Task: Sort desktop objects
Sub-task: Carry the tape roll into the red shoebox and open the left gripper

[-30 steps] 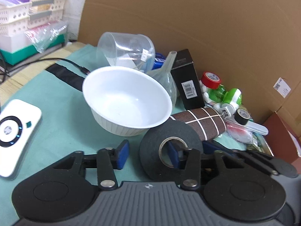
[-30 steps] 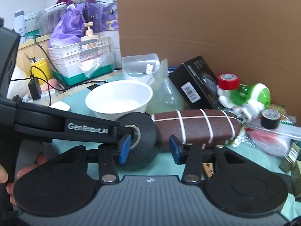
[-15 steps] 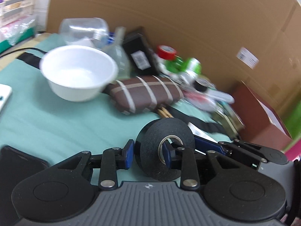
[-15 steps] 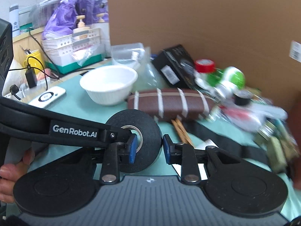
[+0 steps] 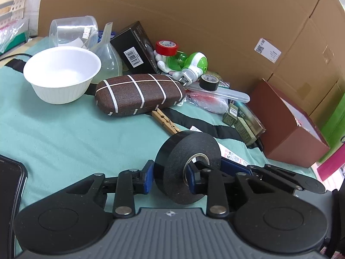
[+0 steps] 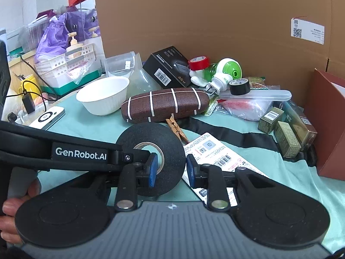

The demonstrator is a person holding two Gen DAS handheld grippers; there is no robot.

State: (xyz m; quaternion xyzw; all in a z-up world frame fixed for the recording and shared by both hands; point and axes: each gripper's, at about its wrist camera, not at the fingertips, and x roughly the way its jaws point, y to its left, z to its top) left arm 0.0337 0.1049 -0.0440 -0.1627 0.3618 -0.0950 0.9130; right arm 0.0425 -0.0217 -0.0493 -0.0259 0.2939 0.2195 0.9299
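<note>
A large black tape roll (image 5: 189, 166) stands on edge above the green cloth. My left gripper (image 5: 169, 178) is shut on it, one blue pad on its outer face and one inside its core. In the right wrist view the same roll (image 6: 170, 144) also sits between the blue pads of my right gripper (image 6: 170, 169), which close on its rim; the left gripper's arm (image 6: 64, 153) reaches in from the left. A brown glasses case (image 5: 140, 93) and a white bowl (image 5: 62, 73) lie behind.
A black box (image 5: 138, 47), clear funnel (image 5: 107, 51), clear tub (image 5: 71, 30), red tape (image 5: 167, 47), green plug-in device (image 5: 194, 64), small black tape (image 5: 209, 82), clothespin (image 5: 166, 123) and gold boxes (image 5: 241, 123) crowd the cardboard wall. A red-brown box (image 5: 289, 127) stands right. A white remote (image 6: 47, 116) lies left.
The left gripper lifted the black tape roll off the cloth and carried it right and back from the bowl. The right gripper's pads narrowed around the roll's rim.
</note>
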